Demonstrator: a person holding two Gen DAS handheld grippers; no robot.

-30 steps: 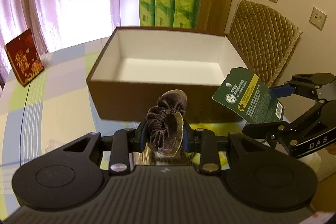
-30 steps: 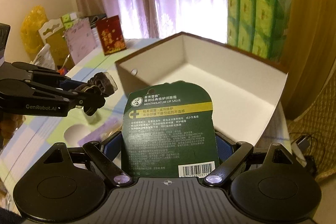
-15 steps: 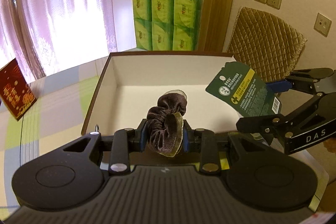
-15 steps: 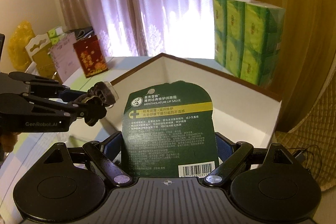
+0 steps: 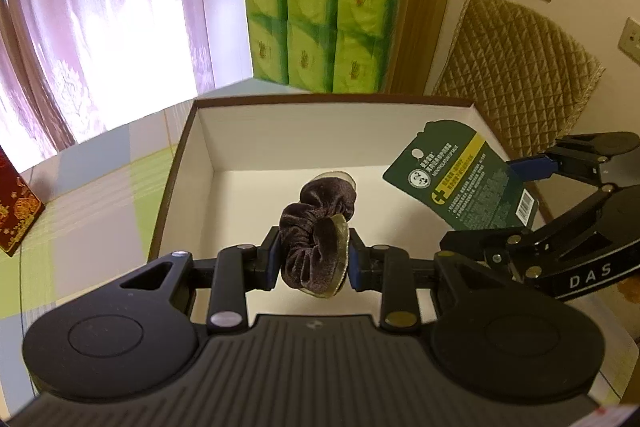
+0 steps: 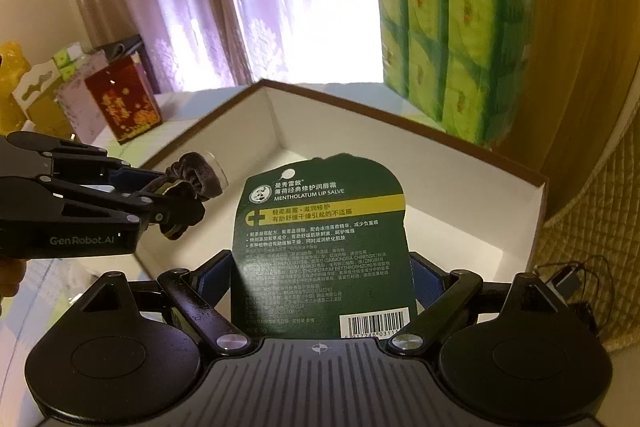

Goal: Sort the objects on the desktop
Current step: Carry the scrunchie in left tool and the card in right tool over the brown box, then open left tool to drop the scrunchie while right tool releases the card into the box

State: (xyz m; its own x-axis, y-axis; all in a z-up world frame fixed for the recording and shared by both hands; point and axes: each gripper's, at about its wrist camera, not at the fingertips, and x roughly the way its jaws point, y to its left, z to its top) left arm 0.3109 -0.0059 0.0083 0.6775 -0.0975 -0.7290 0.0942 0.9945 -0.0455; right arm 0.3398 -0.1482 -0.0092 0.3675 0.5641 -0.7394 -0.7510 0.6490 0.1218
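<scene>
My left gripper (image 5: 314, 259) is shut on a dark brown velvet scrunchie (image 5: 316, 227) and holds it over the open brown box with a white inside (image 5: 320, 131). My right gripper (image 6: 324, 279) is shut on a dark green lip salve card (image 6: 324, 247) and holds it upright over the same box (image 6: 400, 155). In the left wrist view the card (image 5: 460, 187) and right gripper (image 5: 560, 219) hang over the box's right side. In the right wrist view the left gripper (image 6: 180, 203) with the scrunchie (image 6: 196, 179) is over the box's left side.
A stack of green tissue packs (image 5: 324, 19) stands behind the box. A red packet (image 6: 124, 107) leans at the far left of the checked tablecloth (image 5: 92, 195). A quilted chair back (image 5: 516, 67) is at the right. Bags and boxes (image 6: 44, 99) crowd the far left.
Both grippers have moved forward and up, from in front of the box's near wall to over its open inside. Each still holds its object.
</scene>
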